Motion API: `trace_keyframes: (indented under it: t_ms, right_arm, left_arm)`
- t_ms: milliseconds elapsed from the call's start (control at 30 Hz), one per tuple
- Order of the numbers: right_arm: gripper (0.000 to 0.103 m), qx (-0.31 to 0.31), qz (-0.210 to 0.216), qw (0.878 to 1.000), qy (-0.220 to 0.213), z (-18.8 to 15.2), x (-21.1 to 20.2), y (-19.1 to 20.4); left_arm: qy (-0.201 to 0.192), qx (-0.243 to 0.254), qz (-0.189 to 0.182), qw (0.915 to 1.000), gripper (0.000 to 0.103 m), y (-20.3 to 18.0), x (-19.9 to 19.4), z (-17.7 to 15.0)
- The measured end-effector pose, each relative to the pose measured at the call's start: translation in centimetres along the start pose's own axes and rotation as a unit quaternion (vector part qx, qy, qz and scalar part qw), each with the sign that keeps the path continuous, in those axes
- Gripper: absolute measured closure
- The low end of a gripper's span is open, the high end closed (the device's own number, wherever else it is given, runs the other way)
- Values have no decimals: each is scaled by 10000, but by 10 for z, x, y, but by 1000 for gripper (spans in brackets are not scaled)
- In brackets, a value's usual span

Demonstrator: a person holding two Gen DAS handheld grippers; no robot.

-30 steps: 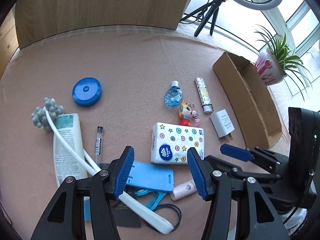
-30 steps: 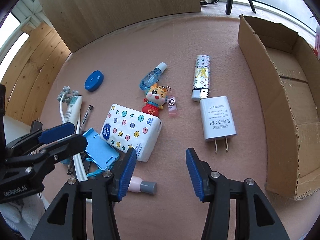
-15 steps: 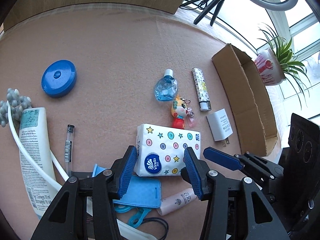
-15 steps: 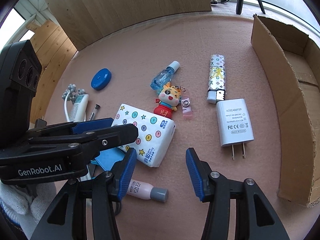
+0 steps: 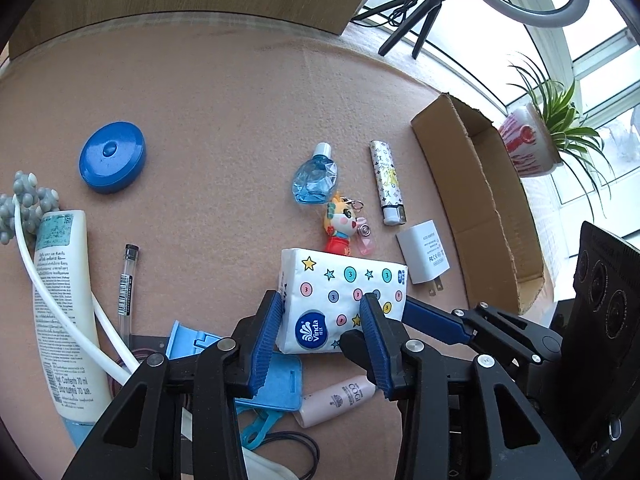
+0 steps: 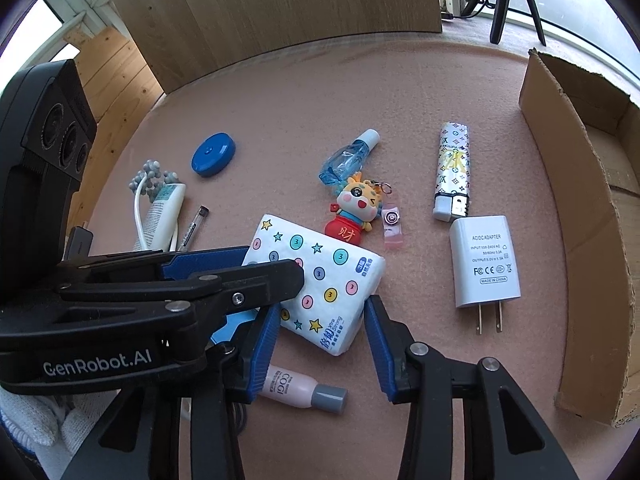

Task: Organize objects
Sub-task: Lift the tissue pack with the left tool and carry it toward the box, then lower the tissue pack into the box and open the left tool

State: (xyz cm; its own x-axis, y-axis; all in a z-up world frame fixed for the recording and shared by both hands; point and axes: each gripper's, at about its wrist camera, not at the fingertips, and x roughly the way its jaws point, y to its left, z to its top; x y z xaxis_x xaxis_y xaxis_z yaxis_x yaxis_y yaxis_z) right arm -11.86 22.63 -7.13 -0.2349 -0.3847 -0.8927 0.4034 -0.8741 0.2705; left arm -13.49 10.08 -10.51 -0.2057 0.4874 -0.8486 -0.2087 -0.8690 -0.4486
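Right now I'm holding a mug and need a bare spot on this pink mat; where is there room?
The widest bare patch lies along the wooden back panel, behind the round blue case and pale blue bottle. A narrower strip separates the white charger plug from the open cardboard box. Around the star-printed tissue pack it is crowded.

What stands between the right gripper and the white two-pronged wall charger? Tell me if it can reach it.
Probably yes. The white wall charger lies uncovered, just right of the right gripper. Its jaws, which have just been closing, straddle a corner of the star-patterned tissue pack and must clear that first.
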Motion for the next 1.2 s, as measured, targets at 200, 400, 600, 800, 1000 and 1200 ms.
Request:
trace_keyframes:
  t_ms: [200, 400, 600, 800, 1000, 1200]
  right_arm:
    - [64, -104, -29, 9997, -202, 2, -24, 0]
    - [64, -96, -140, 9989, -442, 3, -55, -13]
    - [64, 40, -303, 9973, -662, 1, -85, -39]
    - [64, 236, -499, 9950, -829, -4, -108, -73]
    - [64, 478, -691, 9918, -959, -9, -124, -109]
    - [64, 655, -869, 9891, -989, -13, -132, -139]
  left_arm:
    - [-245, 63, -94, 9996, 59, -18, -19, 3]
    - [-478, 347, -156, 9981, 60, -57, -28, 8]
    - [-586, 630, -317, 9958, 60, -103, -25, 14]
    - [-566, 873, -456, 9935, 60, -148, -7, 19]
    - [-513, 1089, -594, 9909, 60, -189, 14, 25]
    - [-420, 1212, -632, 9897, 60, -215, 39, 30]
